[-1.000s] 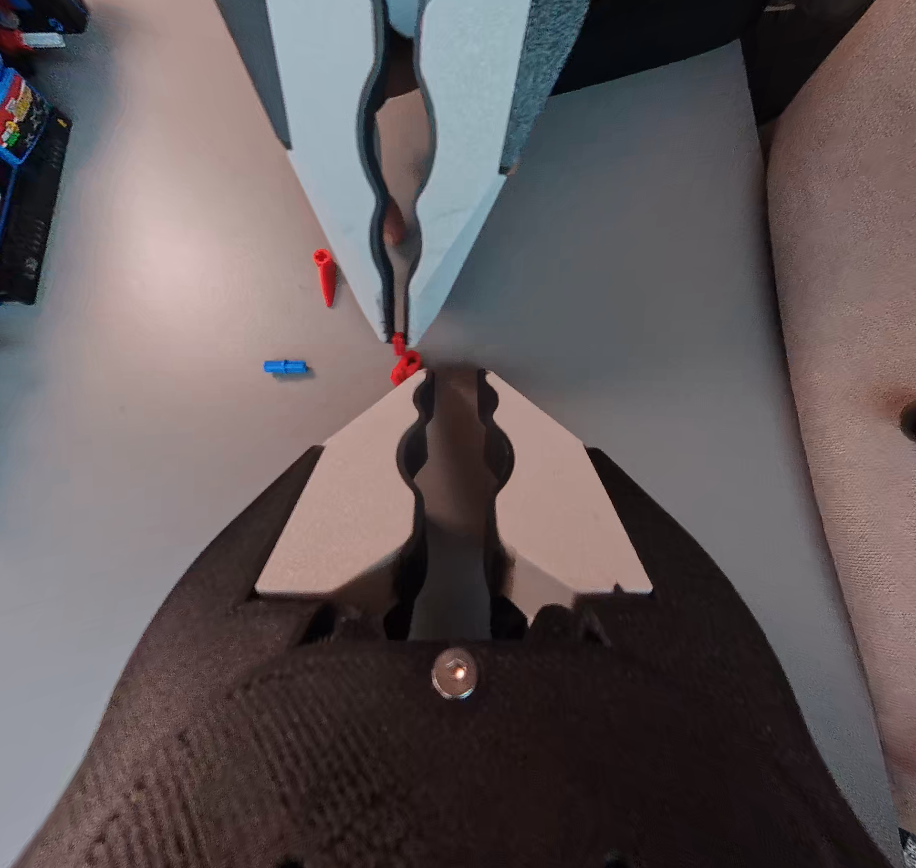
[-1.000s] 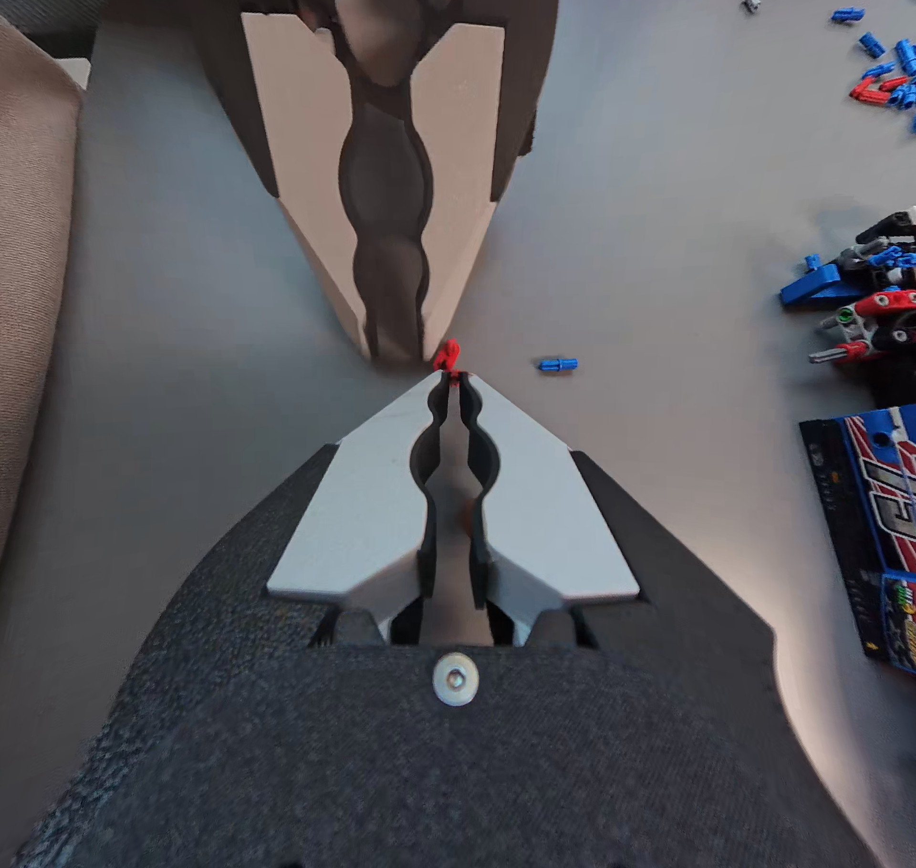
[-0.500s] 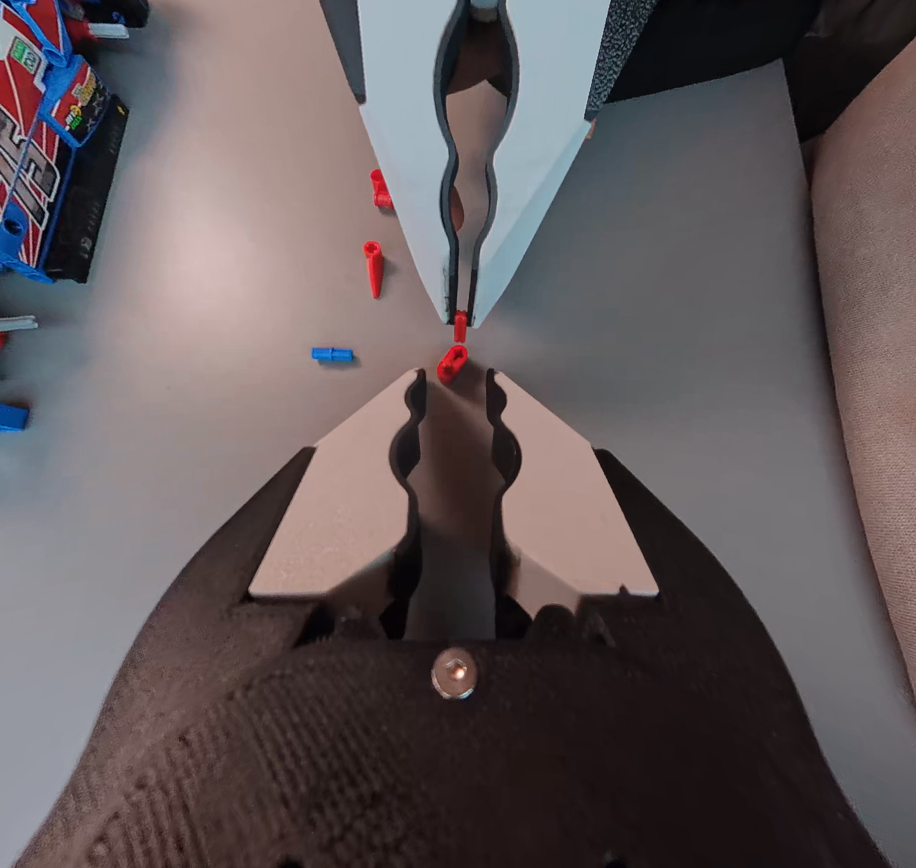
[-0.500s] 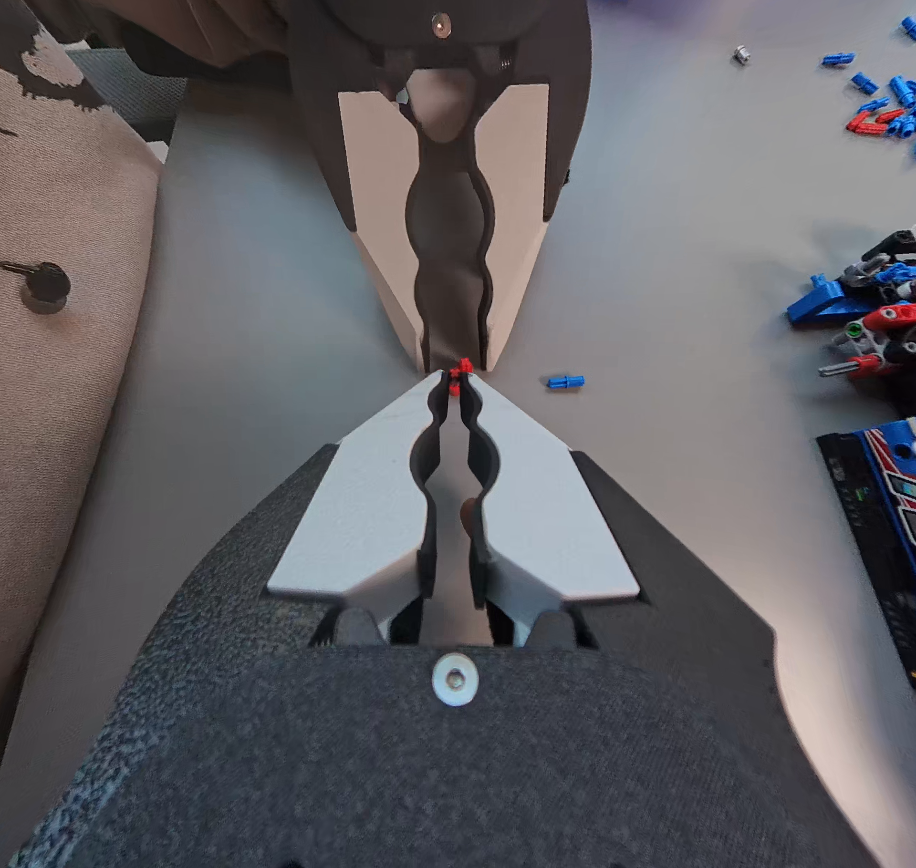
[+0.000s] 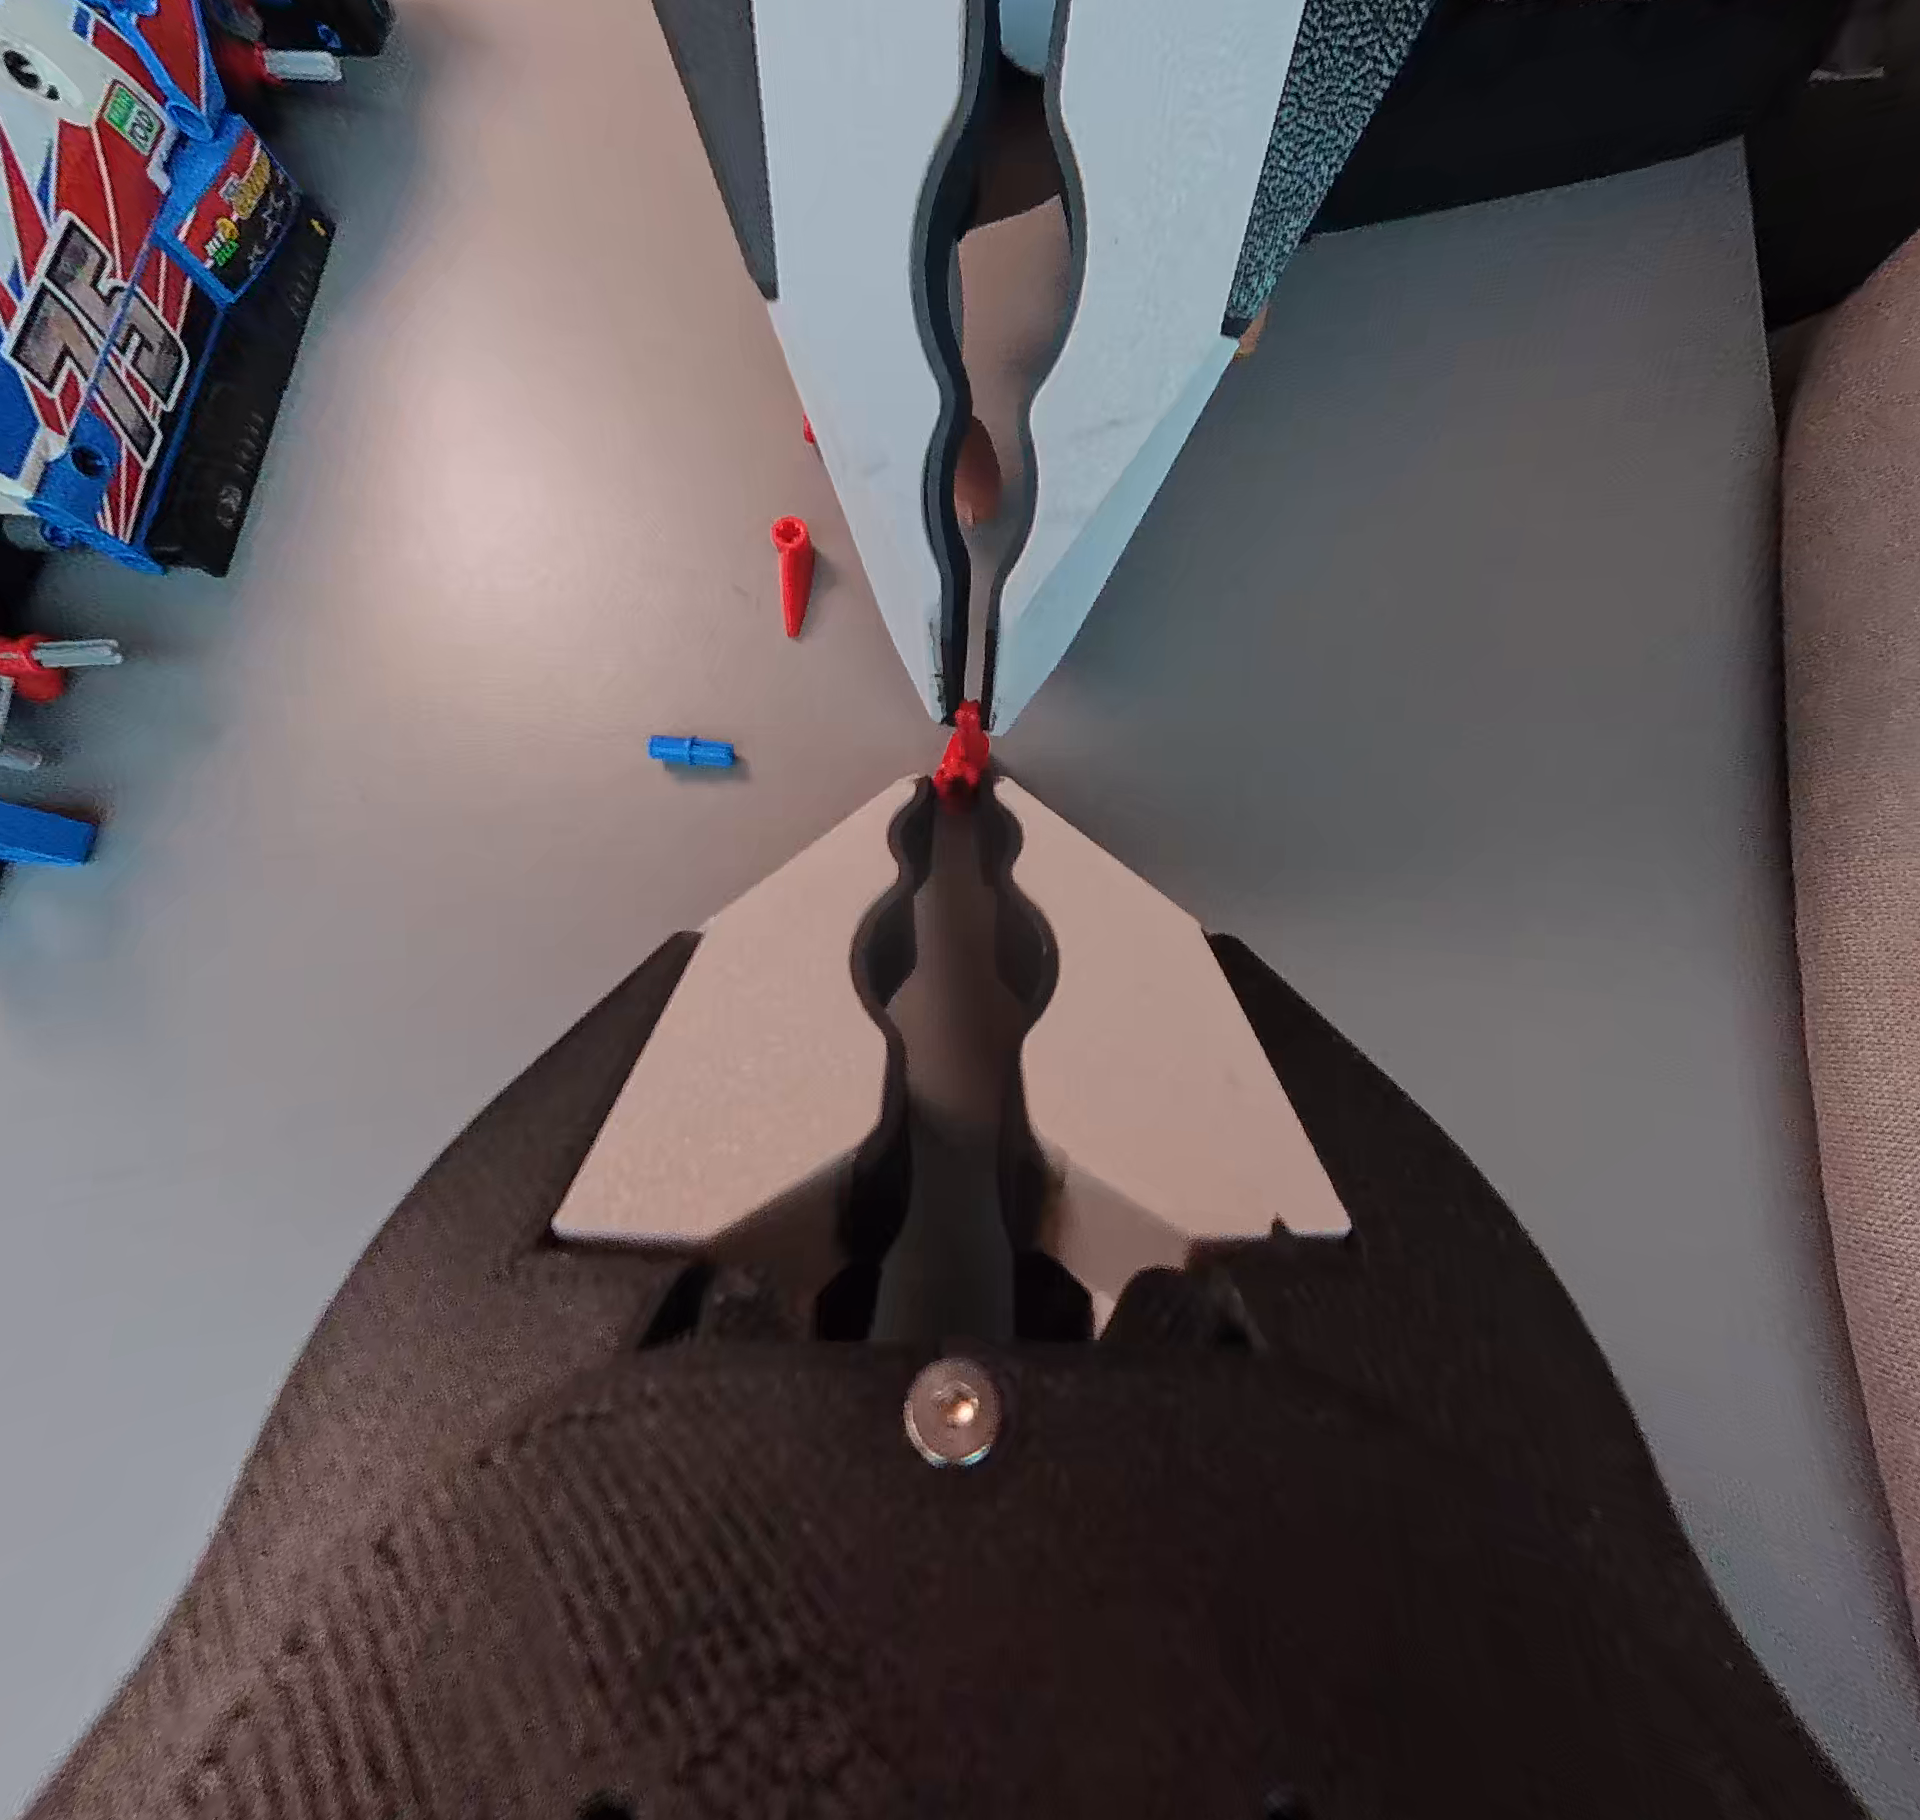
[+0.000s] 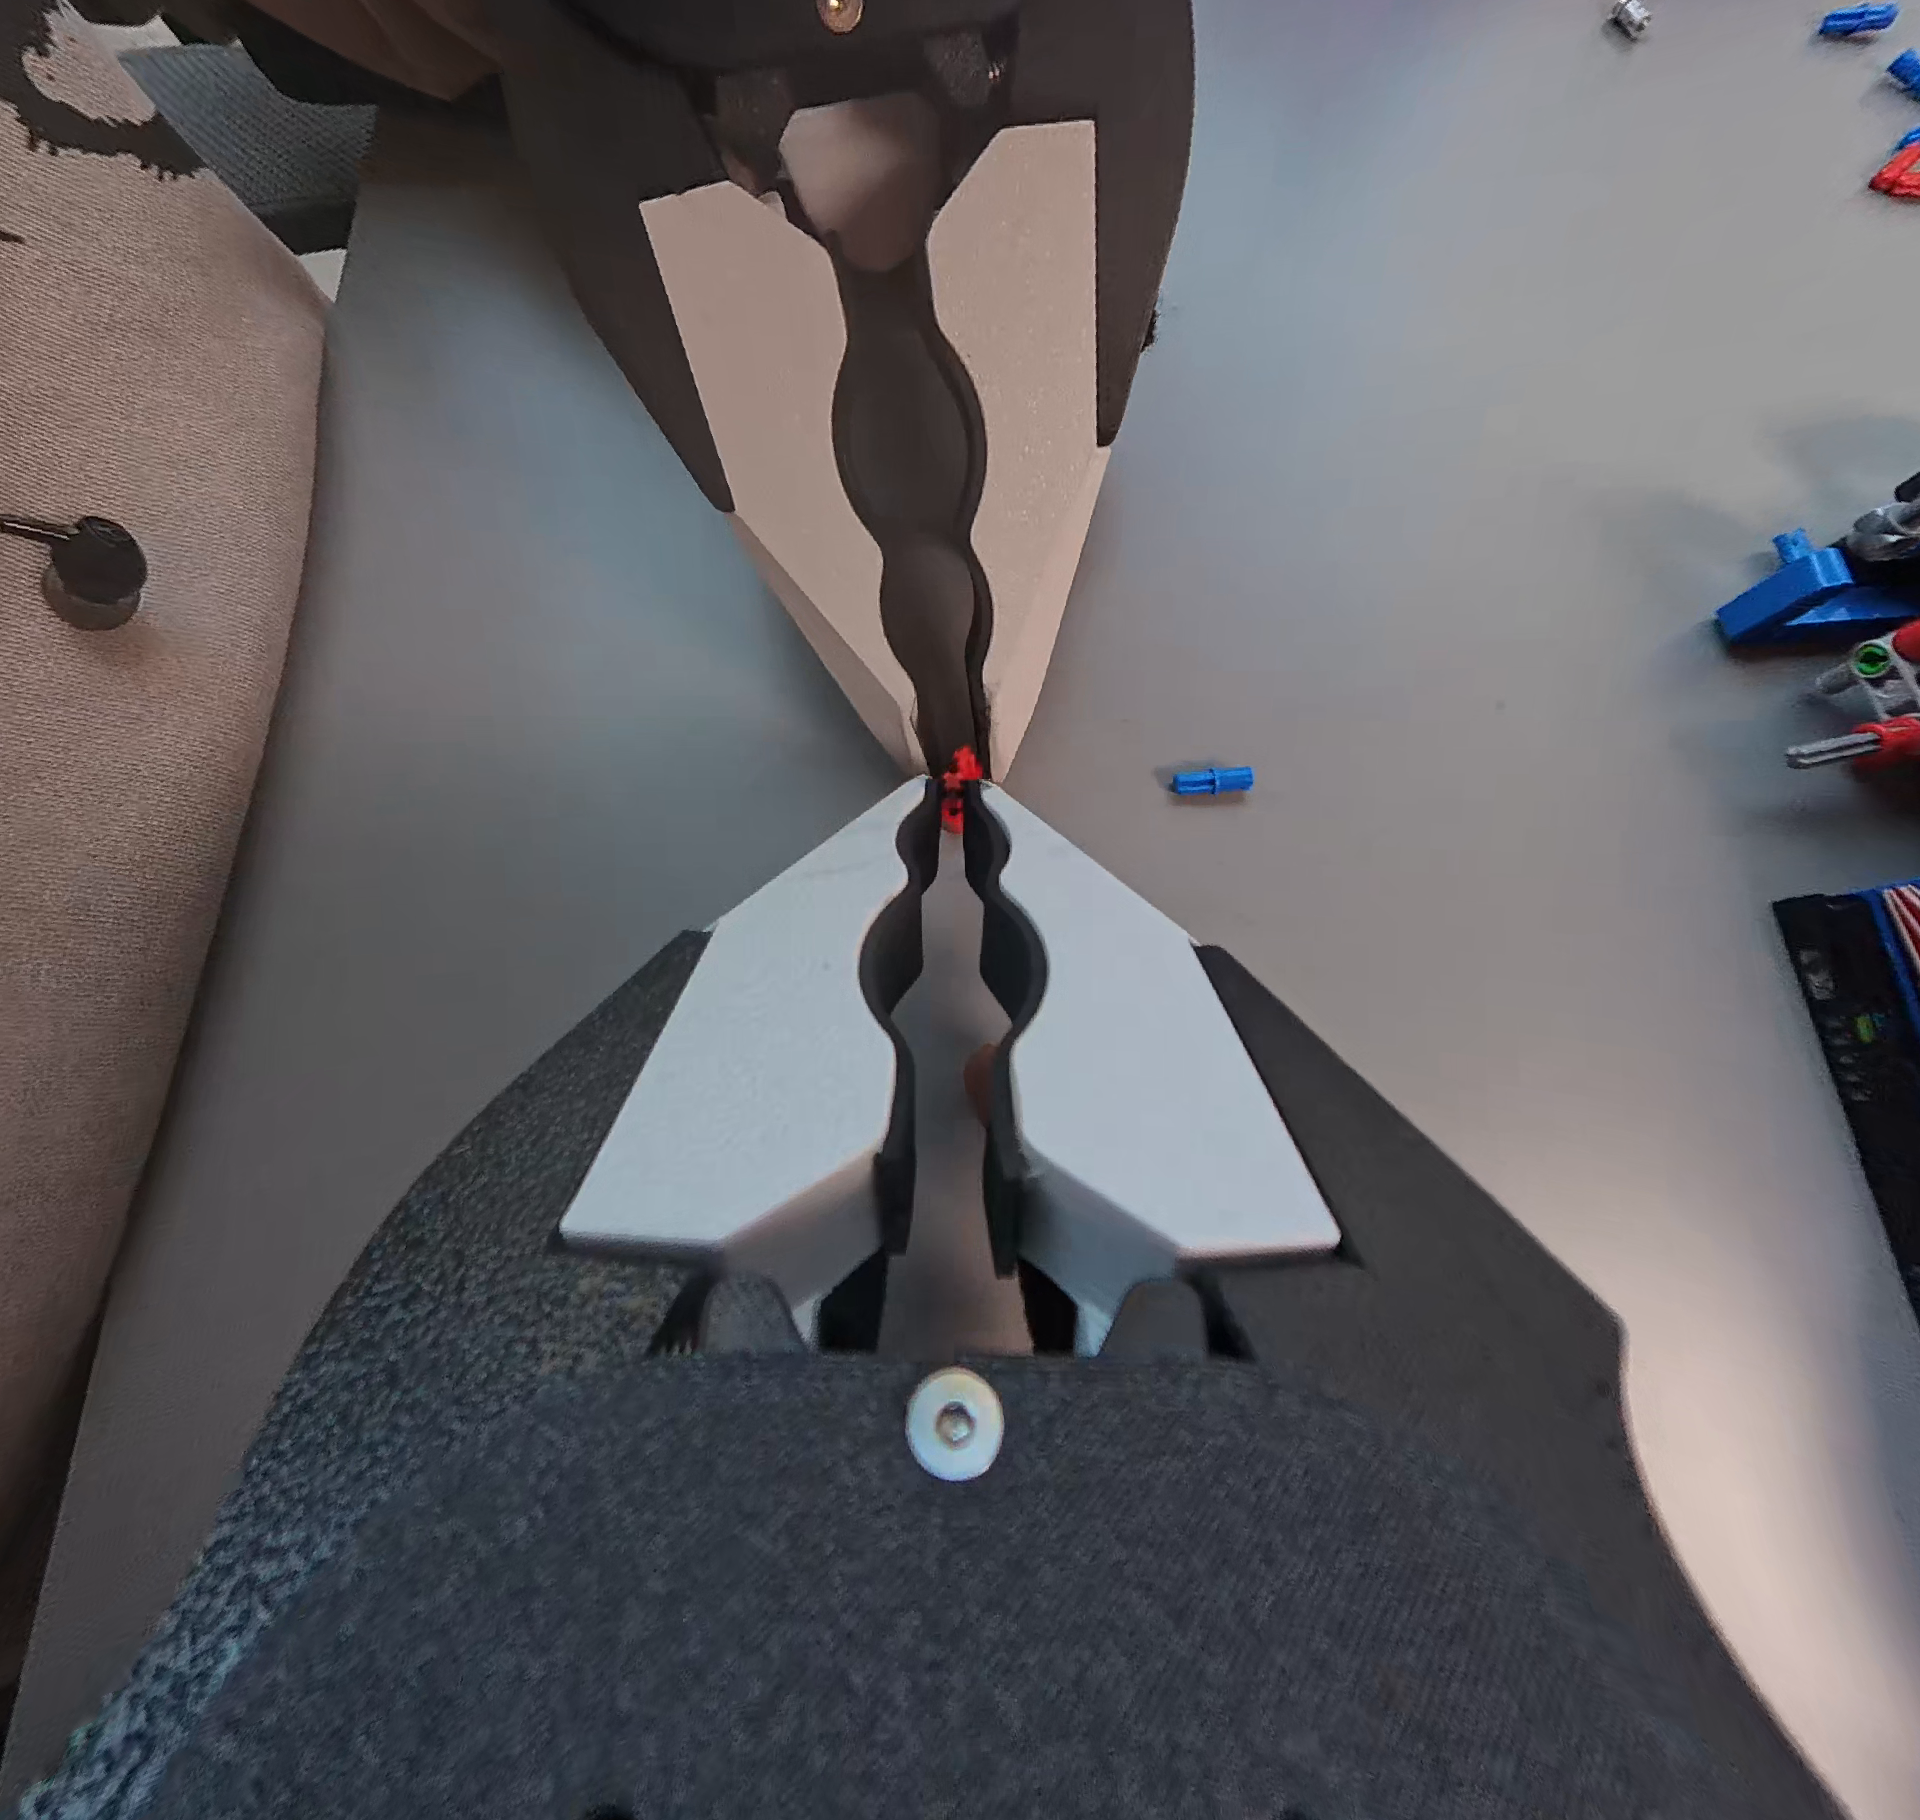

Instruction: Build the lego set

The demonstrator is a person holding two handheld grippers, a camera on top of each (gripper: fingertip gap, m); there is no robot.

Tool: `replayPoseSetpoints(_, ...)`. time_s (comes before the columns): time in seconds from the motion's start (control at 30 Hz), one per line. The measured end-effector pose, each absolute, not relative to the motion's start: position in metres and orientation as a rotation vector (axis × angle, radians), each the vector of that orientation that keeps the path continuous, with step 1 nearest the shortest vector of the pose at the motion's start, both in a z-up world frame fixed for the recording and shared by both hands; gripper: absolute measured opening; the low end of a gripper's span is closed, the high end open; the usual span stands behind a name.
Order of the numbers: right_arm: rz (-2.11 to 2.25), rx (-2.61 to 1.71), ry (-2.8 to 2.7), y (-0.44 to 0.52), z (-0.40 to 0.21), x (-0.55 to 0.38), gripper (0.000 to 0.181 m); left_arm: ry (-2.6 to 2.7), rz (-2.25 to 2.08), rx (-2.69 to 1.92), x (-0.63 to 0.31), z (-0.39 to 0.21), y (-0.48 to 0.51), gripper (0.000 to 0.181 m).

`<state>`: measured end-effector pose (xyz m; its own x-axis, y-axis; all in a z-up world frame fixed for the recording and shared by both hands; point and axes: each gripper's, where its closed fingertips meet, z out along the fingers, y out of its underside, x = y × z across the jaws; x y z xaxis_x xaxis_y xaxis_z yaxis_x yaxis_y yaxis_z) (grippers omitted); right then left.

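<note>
here the two grippers meet tip to tip over the grey table (image 5: 1403, 731). the right gripper (image 6: 952, 802), with pale grey fingers, has its jaws clenched on a tiny red lego piece (image 6: 954, 796) at the very tips. the left gripper (image 5: 958, 796), with beige fingers, has its tips closed in around the other end of the same red lego piece (image 5: 960, 754); whether it truly grips it or only touches it, i cannot tell. a small blue pin (image 5: 691, 751) lies on the table near the tips, apart from them, and a red pointed piece (image 5: 793, 573) lies just beside the right gripper's finger. the partly built red, white and blue lego car (image 5: 114, 243) sits well apart at the table's far side, with loose blue and red parts (image 6: 1849, 627) around it.
</note>
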<state>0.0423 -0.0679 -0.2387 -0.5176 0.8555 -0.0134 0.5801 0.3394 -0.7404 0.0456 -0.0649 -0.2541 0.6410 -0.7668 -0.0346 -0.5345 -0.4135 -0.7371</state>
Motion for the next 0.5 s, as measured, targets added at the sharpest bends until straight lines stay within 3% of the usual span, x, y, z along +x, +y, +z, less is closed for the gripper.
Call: replayPoseSetpoints(0.5, 0.753, -1.034, -2.511, -0.07, -0.2402, 0.0435, 0.002, 1.042, -0.401, -2.072, 0.0462, -0.2536, -0.0651, 0.006)
